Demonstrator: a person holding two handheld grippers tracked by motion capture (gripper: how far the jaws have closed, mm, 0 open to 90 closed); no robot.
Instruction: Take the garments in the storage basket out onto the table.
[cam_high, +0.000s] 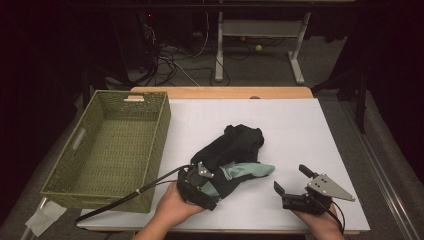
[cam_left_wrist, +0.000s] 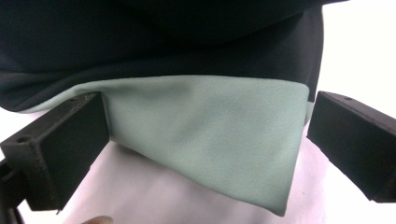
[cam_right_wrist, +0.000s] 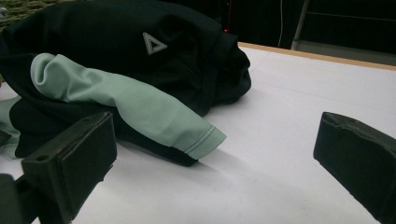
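Black jaws of the left gripper (cam_high: 202, 186) stand spread at the near edge of the garment (cam_high: 232, 150), a mint-green fold (cam_left_wrist: 210, 135) lying between them and not pinched. Beside the garment's near side, the right gripper (cam_high: 291, 182) hovers with its jaws wide apart and nothing between them, bare white tabletop (cam_high: 300, 125) around it and beyond. The garment is a crumpled dark heap with a mint-green sleeve (cam_right_wrist: 135, 105), stitched at the cuff, and a small triangle logo (cam_right_wrist: 153, 44). Well apart from the garment stands a woven basket (cam_high: 155, 145) at the table's edge.
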